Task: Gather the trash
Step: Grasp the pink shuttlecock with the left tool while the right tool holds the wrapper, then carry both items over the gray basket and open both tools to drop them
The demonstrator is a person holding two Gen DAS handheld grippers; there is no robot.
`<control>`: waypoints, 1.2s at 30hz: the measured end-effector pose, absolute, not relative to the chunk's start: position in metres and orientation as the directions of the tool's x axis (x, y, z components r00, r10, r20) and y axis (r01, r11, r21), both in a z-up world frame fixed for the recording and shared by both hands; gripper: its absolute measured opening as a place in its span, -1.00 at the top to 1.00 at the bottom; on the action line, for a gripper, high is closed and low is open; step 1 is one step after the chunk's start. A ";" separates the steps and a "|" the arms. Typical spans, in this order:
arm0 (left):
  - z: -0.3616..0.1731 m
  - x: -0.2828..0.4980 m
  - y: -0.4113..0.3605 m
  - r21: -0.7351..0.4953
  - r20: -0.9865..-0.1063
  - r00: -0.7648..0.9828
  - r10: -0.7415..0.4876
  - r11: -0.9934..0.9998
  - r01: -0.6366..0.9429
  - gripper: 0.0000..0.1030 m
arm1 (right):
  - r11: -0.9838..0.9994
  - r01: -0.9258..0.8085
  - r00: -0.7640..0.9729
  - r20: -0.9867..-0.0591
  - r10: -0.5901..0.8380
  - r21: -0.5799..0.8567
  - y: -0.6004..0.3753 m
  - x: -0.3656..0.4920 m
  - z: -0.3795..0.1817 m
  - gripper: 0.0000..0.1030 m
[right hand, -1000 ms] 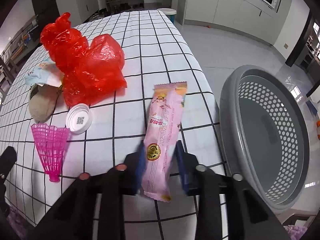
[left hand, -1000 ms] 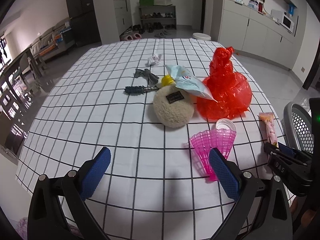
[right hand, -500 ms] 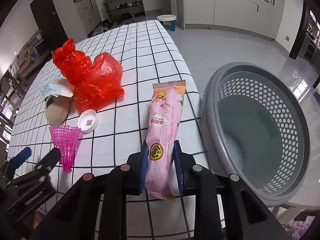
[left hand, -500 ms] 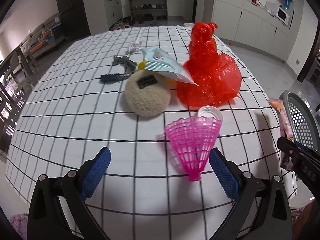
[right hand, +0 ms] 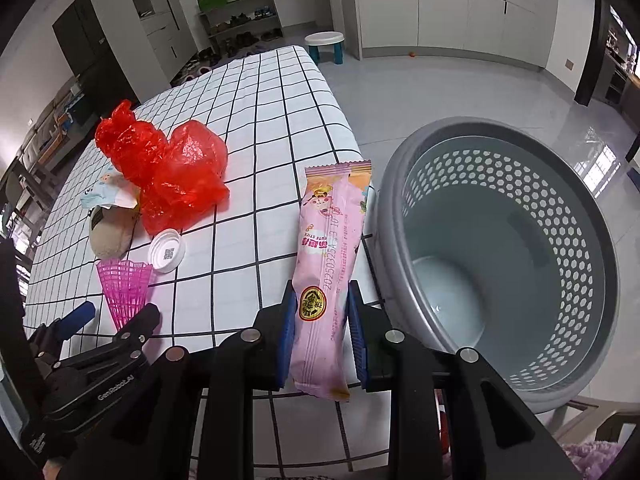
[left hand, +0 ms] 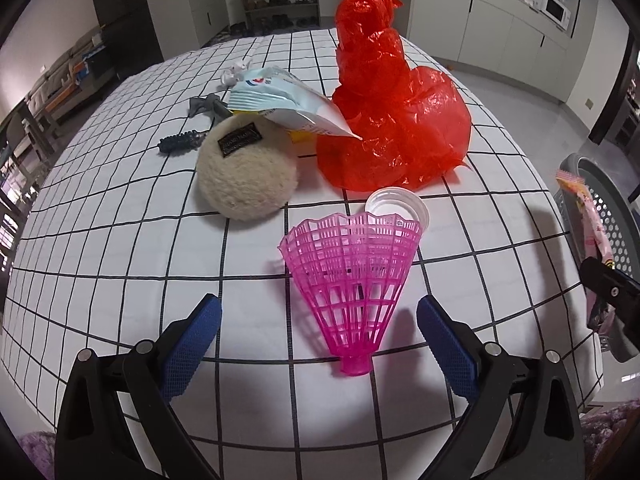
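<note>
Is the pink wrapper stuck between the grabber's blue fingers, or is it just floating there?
Touching. The right wrist view shows the right gripper with both blue pads pressed against the sides of the pink wrapper, holding it up beside the grey basket.

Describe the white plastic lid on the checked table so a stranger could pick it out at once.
Start from the crumpled red plastic bag, the biggest thing on the checked tablecloth. Just in front of it, toward the camera, lies the white lid, partly hidden behind the wide end of the pink shuttlecock. It is the only flat, round, white piece there, and the right wrist view shows a square code printed inside it.
</note>
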State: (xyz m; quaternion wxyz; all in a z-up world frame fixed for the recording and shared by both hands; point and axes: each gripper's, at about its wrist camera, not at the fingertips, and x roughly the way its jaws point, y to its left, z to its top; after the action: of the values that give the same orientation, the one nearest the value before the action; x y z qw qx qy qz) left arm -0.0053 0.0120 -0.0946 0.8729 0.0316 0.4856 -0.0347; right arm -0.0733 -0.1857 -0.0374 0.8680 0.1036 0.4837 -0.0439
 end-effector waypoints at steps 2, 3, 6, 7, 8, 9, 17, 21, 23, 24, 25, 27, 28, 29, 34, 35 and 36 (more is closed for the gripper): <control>-0.097 -0.005 0.011 0.020 -0.857 0.515 -0.033 0.995 0.097 -0.61 | 0.975 0.177 0.527 -0.850 0.023 0.137 -0.186 -0.072 -0.037 0.53; -0.096 -0.006 0.012 0.009 -0.855 0.516 -0.045 0.995 0.101 -0.54 | 0.974 0.178 0.526 -0.850 0.024 0.137 -0.187 -0.072 -0.037 0.53; -0.094 -0.007 0.010 -0.008 -0.853 0.518 -0.069 0.993 0.119 -0.21 | 0.974 0.177 0.527 -0.850 0.025 0.139 -0.188 -0.073 -0.037 0.53; -0.093 -0.009 0.010 -0.008 -0.851 0.521 -0.071 0.992 0.123 -0.05 | 0.974 0.178 0.527 -0.849 0.024 0.138 -0.187 -0.073 -0.037 0.53; -0.092 -0.009 0.009 -0.009 -0.849 0.523 -0.075 0.992 0.129 0.04 | 0.974 0.178 0.527 -0.849 0.024 0.138 -0.188 -0.073 -0.037 0.53; -0.091 -0.011 0.008 -0.010 -0.848 0.524 -0.081 0.991 0.137 0.17 | 0.974 0.179 0.528 -0.849 0.024 0.138 -0.188 -0.074 -0.037 0.53; -0.076 -0.029 0.000 0.015 -0.824 0.560 -0.084 0.985 0.169 0.29 | 0.971 0.186 0.548 -0.836 0.026 0.152 -0.193 -0.080 -0.030 0.53; -0.060 -0.044 -0.008 0.044 -0.802 0.592 -0.081 0.980 0.194 0.29 | 0.966 0.201 0.559 -0.829 0.022 0.161 -0.203 -0.087 -0.022 0.53; -0.055 -0.048 -0.014 0.051 -0.799 0.595 -0.090 0.975 0.216 0.29 | 0.963 0.211 0.561 -0.827 0.021 0.168 -0.211 -0.090 -0.019 0.53; -0.051 -0.052 -0.020 0.054 -0.800 0.592 -0.099 0.970 0.235 0.29 | 0.960 0.221 0.564 -0.825 0.019 0.173 -0.217 -0.092 -0.017 0.53; -0.049 -0.055 -0.025 0.055 -0.801 0.590 -0.108 0.966 0.251 0.29 | 0.957 0.230 0.566 -0.824 0.017 0.177 -0.223 -0.095 -0.016 0.53; -0.043 -0.061 -0.038 0.055 -0.799 0.586 -0.132 0.955 0.291 0.29 | 0.949 0.256 0.568 -0.823 0.005 0.182 -0.237 -0.100 -0.014 0.53; -0.041 -0.060 -0.043 0.054 -0.797 0.587 -0.145 0.950 0.308 0.29 | 0.946 0.269 0.567 -0.824 -0.001 0.184 -0.244 -0.103 -0.014 0.53; -0.038 -0.062 -0.048 0.050 -0.794 0.587 -0.159 0.945 0.324 0.29 | 0.942 0.281 0.566 -0.824 -0.008 0.184 -0.251 -0.106 -0.013 0.53; -0.021 -0.061 -0.091 0.026 -0.778 0.582 -0.237 0.913 0.406 0.29 | 0.919 0.343 0.558 -0.829 -0.034 0.193 -0.290 -0.123 -0.010 0.53; -0.019 -0.059 -0.097 0.022 -0.775 0.581 -0.248 0.908 0.418 0.29 | 0.916 0.353 0.558 -0.829 -0.044 0.189 -0.296 -0.126 -0.008 0.53; -0.015 -0.058 -0.109 0.021 -0.771 0.580 -0.263 0.900 0.436 0.28 | 0.913 0.366 0.558 -0.828 -0.059 0.182 -0.304 -0.131 -0.006 0.53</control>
State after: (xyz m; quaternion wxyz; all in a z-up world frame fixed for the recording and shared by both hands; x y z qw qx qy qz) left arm -0.0578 -0.1086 -0.0153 0.8828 0.1043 0.4131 -0.1979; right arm -0.1307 -0.3044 -0.0060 0.8661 0.1692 0.4541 -0.1226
